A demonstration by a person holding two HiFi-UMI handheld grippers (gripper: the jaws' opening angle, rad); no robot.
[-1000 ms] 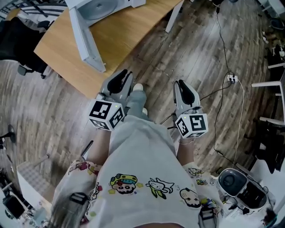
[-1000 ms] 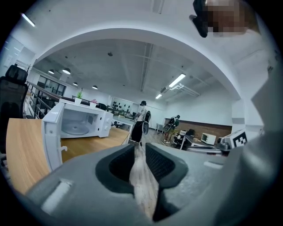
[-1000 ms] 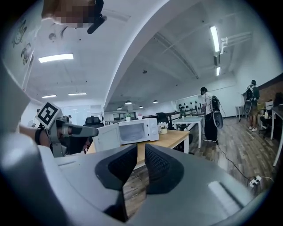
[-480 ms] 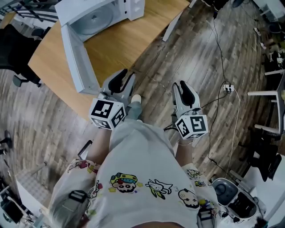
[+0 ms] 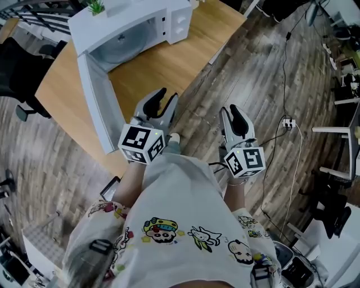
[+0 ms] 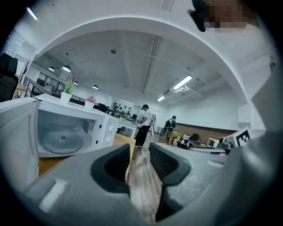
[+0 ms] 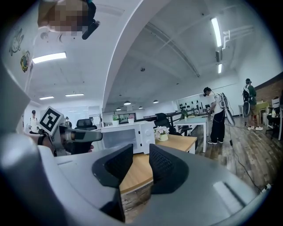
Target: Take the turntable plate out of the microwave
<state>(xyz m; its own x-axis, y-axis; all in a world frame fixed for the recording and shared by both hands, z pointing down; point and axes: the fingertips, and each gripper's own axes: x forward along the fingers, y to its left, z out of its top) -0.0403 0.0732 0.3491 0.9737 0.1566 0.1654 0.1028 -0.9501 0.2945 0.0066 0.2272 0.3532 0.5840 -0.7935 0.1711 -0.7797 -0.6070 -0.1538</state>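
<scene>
Abreast, left gripper [image 5: 163,98] and right gripper [image 5: 233,111] held near level, jaws opening, nothing between them.

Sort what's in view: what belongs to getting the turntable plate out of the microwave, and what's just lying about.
For the job: microwave, its open door, turntable plate inside, left gripper and right gripper (jaws opening, nothing between them).

Lying about: potted plant on the microwave, flowers on the table, power strip, black chair.

Shot steeply downward from head height, microwave [image 5: 132,31] at eleven o'clock; shot near-level along jaws of left gripper [image 5: 167,97] and right gripper [image 5: 234,109] (both well back), sharing microwave and table [image 5: 169,53].
</scene>
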